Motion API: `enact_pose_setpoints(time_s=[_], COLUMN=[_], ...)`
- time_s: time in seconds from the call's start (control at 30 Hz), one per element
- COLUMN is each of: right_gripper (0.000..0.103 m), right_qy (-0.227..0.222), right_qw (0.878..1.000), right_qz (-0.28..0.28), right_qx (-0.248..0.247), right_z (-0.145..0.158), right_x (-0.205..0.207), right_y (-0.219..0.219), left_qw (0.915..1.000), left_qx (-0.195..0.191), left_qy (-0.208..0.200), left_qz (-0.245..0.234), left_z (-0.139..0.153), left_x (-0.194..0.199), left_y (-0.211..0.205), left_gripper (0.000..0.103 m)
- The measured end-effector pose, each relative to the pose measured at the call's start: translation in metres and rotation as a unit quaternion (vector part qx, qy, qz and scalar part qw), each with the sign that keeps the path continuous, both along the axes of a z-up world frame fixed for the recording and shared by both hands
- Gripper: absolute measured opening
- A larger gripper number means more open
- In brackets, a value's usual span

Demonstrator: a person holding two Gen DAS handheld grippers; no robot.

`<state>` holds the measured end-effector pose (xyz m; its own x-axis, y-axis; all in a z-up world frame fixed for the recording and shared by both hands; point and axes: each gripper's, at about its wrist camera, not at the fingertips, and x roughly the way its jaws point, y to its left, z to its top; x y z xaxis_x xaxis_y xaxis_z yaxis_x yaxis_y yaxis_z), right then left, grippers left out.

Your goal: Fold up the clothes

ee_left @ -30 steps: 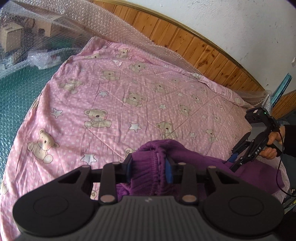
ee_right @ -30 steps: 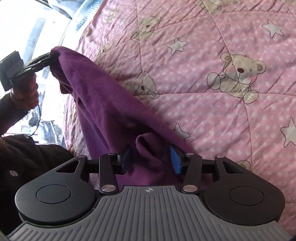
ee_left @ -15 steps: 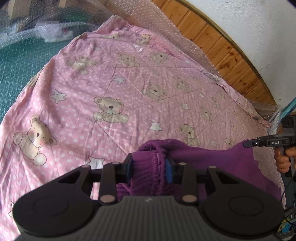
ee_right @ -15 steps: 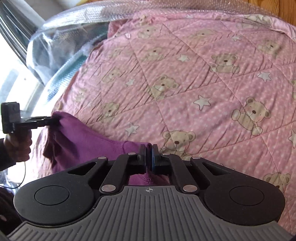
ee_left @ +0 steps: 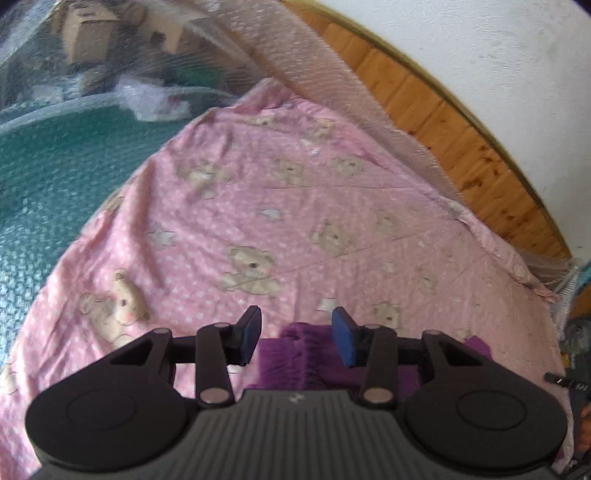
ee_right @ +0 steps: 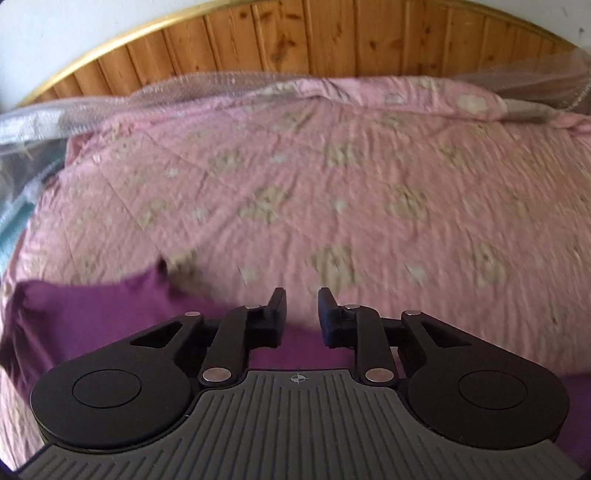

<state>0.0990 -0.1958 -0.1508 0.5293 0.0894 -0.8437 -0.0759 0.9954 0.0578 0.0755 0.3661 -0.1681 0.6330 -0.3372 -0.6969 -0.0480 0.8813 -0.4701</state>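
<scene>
A purple garment [ee_left: 295, 354] lies on the pink teddy-bear quilt [ee_left: 295, 221] at the near edge of the bed. In the left wrist view my left gripper [ee_left: 295, 332] is open, its blue pads apart above the garment's gathered waistband. In the right wrist view my right gripper [ee_right: 302, 314] is open and empty, just above the flat purple cloth [ee_right: 110, 314], which spreads to the left and under the gripper. The right gripper's tip also shows at the right edge of the left wrist view [ee_left: 569, 380].
A wooden headboard [ee_right: 295, 40] runs along the far side of the bed against a white wall. Bubble wrap [ee_left: 332, 74] drapes over the headboard edge and over boxes [ee_left: 85, 33] at the left. A green bubble-wrapped surface [ee_left: 44, 177] lies left of the quilt.
Both grippers have let go of the purple garment and opened. The garment has dropped flat onto the quilt. Both cameras have tilted up toward the headboard.
</scene>
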Motion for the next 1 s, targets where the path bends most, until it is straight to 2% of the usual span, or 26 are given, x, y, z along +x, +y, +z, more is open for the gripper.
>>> enact_pose_setpoints(time_s=[0.07,0.17,0.2,0.23,0.27,0.3,0.33,0.37,0.4,0.43,0.47,0.5,0.53,0.63,0.7,0.77,0.83,0.9,0.93,1.0], right_gripper=[0.029,0.029,0.029,0.028,0.018,0.014,0.018,0.029,0.031,0.038,0.053,0.06,0.061,0.061,0.056,0.049,0.049,0.047,0.047,0.045], right_qy=[0.013,0.032,0.025,0.009,0.008,0.011,0.014,0.017,0.021,0.03,0.04,0.039,0.036,0.033,0.025,0.014,-0.007,-0.019,-0.016,-0.003], right_qw=[1.0,0.998,0.997,0.997,0.997,0.996,0.994,0.993,0.991,0.99,0.988,0.988,0.99,0.988,0.99,0.992,0.996,0.999,0.999,1.0], right_qz=[-0.014,-0.051,-0.064,-0.072,-0.083,-0.093,-0.105,-0.117,-0.126,-0.13,-0.133,-0.131,-0.128,-0.143,-0.135,-0.112,-0.08,-0.043,-0.027,-0.001], right_qx=[-0.013,-0.03,-0.021,0.002,0.005,0.002,-0.008,-0.019,-0.037,-0.056,-0.074,-0.068,-0.055,-0.057,-0.035,-0.047,-0.035,-0.023,-0.023,-0.03], right_z=[-0.023,-0.062,-0.071,-0.073,-0.072,-0.07,-0.067,-0.064,-0.063,-0.064,-0.067,-0.068,-0.068,-0.065,-0.061,-0.052,-0.041,-0.036,-0.038,-0.048], right_x=[-0.03,-0.056,-0.063,-0.069,-0.07,-0.069,-0.069,-0.068,-0.069,-0.072,-0.076,-0.08,-0.085,-0.097,-0.107,-0.116,-0.127,-0.135,-0.135,-0.135], right_y=[-0.011,-0.039,-0.055,-0.072,-0.086,-0.098,-0.109,-0.12,-0.132,-0.145,-0.158,-0.173,-0.189,-0.232,-0.261,-0.279,-0.295,-0.308,-0.315,-0.331], left_qw=[0.9976,0.9912,0.9883,0.9876,0.9872,0.9869,0.9873,0.9878,0.9882,0.9859,0.9827,0.9789,0.9745,0.9641,0.9561,0.9521,0.9645,0.9762,0.9804,0.9782], left_qx=[-0.009,0.04,0.069,0.08,0.087,0.095,0.093,0.09,0.087,0.108,0.133,0.157,0.182,0.232,0.263,0.286,0.253,0.203,0.177,0.163], left_qy=[0.011,0.052,0.07,0.07,0.068,0.073,0.079,0.084,0.09,0.091,0.092,0.092,0.092,0.108,0.123,0.107,0.068,0.041,0.027,0.041], left_qz=[-0.068,-0.115,-0.116,-0.116,-0.115,-0.108,-0.102,-0.095,-0.089,-0.089,-0.091,-0.092,-0.093,-0.07,-0.036,-0.019,-0.036,-0.066,-0.081,-0.121], left_z=[-0.01,-0.042,-0.053,-0.057,-0.06,-0.061,-0.061,-0.061,-0.061,-0.059,-0.056,-0.053,-0.051,-0.047,-0.041,-0.023,0.0,0.015,0.022,0.009], left_x=[0.006,0.012,0.013,0.012,0.011,0.011,0.011,0.012,0.012,0.011,0.011,0.01,0.009,0.008,0.01,0.003,-0.008,-0.02,-0.026,-0.031], left_y=[-0.027,-0.056,-0.059,-0.058,-0.056,-0.052,-0.05,-0.048,-0.046,-0.052,-0.06,-0.067,-0.074,-0.091,-0.107,-0.132,-0.172,-0.218,-0.241,-0.289], left_gripper=[0.042,0.038,0.034,0.021,0.018,0.007,0.004,0.004,0.004,0.004,0.004,0.004,0.004,0.004,0.004,0.012,0.013,0.017,0.023,0.023])
